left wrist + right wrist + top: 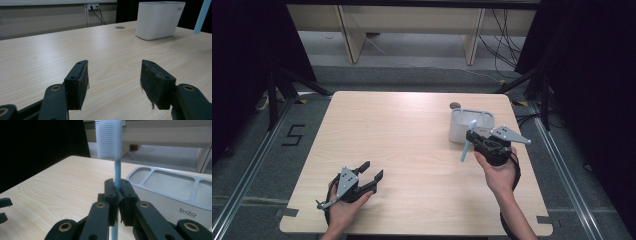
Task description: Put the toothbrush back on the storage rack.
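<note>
At the right of the high view, the right gripper (473,134) has its jaws clenched on a pale blue toothbrush (467,142), held just in front of the white holder (470,125) that stands on the table (412,130) — the brush's long axis runs steeply up and down between the jaws, handle trailing below them toward the table, head above.

In the right gripper view the toothbrush (116,172) rises through the middle of the frame, its white bristles at the top facing picture-left, and the holder (172,192) sits just right of the jaws with its open compartments facing up; the nearest compartment lies to the right of and beyond the shaft. My reading is that the coming move turns on that small offset: the brush has to travel sideways over the rim before it can go down, handle first.

The left gripper (371,174) rests low at the lower left of the high view, well apart from the holder, jaws released with nothing between them — the left gripper view looks across bare table to the holder (160,20) at upper right.

The handle's lower end is cut off at the bottom of the right gripper view, and the holder's right-hand compartment runs out of frame. A small dark round spot behind the holder is too small to identify.
</note>
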The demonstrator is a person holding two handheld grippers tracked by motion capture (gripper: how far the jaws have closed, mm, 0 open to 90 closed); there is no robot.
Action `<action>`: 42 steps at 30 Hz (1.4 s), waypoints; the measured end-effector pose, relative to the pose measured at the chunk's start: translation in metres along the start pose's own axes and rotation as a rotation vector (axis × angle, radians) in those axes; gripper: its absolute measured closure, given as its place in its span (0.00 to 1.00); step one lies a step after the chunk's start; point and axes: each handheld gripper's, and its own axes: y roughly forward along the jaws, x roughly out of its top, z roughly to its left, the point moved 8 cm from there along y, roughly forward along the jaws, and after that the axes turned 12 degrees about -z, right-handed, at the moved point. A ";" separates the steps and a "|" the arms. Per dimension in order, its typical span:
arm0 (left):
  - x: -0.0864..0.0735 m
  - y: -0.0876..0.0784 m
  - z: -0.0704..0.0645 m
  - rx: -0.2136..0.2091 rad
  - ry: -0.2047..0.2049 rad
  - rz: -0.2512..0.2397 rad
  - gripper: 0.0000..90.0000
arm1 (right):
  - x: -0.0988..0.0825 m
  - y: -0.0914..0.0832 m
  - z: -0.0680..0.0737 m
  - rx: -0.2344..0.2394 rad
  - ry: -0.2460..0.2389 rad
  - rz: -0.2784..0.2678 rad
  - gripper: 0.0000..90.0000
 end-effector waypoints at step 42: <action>0.000 -0.002 0.002 0.016 -0.007 0.008 0.43 | 0.020 -0.005 -0.043 -0.132 -0.006 -0.029 0.96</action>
